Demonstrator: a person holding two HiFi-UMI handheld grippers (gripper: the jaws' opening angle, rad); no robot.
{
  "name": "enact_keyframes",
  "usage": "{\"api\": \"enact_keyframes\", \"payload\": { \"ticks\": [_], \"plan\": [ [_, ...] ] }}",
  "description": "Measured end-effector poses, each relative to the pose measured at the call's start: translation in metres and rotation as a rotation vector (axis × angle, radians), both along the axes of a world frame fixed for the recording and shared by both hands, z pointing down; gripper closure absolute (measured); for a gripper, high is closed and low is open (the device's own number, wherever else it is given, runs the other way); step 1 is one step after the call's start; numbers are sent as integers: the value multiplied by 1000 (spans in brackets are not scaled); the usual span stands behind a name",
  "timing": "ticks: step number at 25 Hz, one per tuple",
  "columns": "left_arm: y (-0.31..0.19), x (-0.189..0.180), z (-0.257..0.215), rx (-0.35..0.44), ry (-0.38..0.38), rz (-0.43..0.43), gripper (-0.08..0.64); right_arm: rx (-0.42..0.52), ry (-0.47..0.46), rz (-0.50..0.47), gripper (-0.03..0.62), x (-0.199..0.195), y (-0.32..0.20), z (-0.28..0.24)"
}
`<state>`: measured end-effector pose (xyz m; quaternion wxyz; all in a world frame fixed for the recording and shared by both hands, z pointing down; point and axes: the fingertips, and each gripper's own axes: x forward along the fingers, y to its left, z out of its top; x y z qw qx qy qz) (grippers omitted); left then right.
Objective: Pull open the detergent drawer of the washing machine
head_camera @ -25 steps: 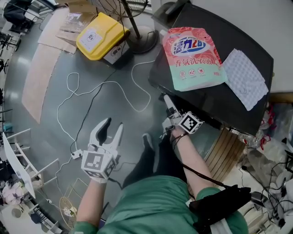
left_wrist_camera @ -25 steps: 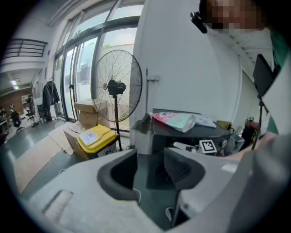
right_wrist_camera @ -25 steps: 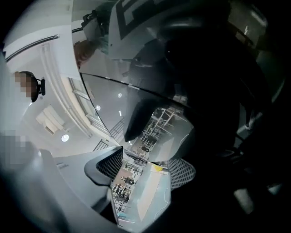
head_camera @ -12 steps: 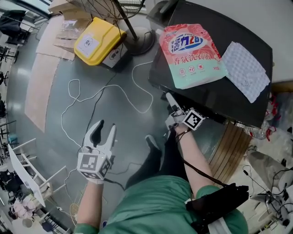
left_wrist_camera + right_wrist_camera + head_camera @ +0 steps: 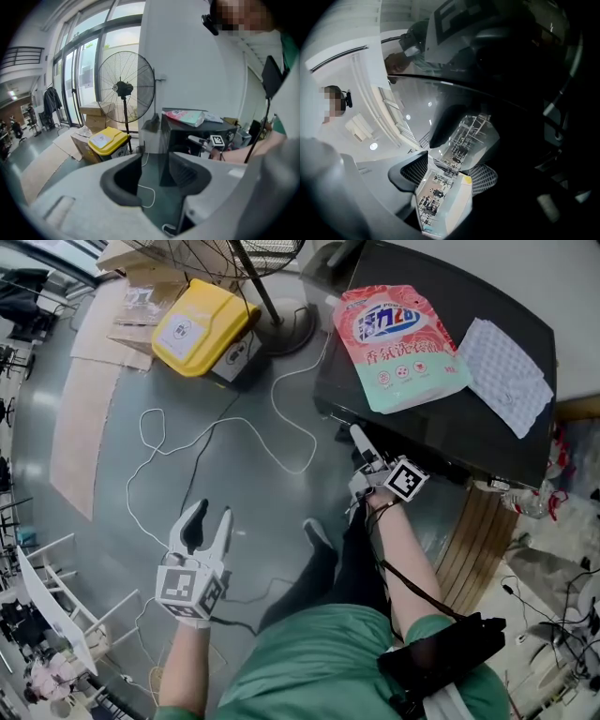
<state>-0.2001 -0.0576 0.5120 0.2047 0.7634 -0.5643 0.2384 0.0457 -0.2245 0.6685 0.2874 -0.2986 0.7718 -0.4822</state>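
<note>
The black washing machine (image 5: 511,442) stands at the upper right of the head view, seen from above. A pink and green detergent bag (image 5: 403,334) and a white cloth (image 5: 502,371) lie on its lid. My right gripper (image 5: 359,439) is at the machine's front, just under the lid's edge, and its jaws are closing. In the right gripper view its pads (image 5: 410,174) stand apart, with a glossy mirror-like panel (image 5: 461,136) in the gap; the drawer itself cannot be made out. My left gripper (image 5: 207,518) hangs open over the grey floor, with nothing in it (image 5: 154,176).
A yellow-lidded box (image 5: 202,315) and a standing fan's base (image 5: 291,324) sit on the floor left of the machine. A white cable (image 5: 225,427) loops across the floor between them and my left gripper. Flat cardboard (image 5: 80,418) lies at the far left.
My left gripper has drifted down and left in the head view, away from the machine. The right gripper has stayed at the machine's front edge.
</note>
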Motion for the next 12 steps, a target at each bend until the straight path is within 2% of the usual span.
{"api": "enact_keyframes", "payload": {
  "ticks": [3, 12],
  "plan": [
    [6, -7, 1, -4, 4, -1, 374, -19, -5, 14, 318, 1, 3, 5],
    [5, -16, 3, -7, 16, 17, 374, 39, 12, 52, 327, -1, 3, 0]
  ]
}}
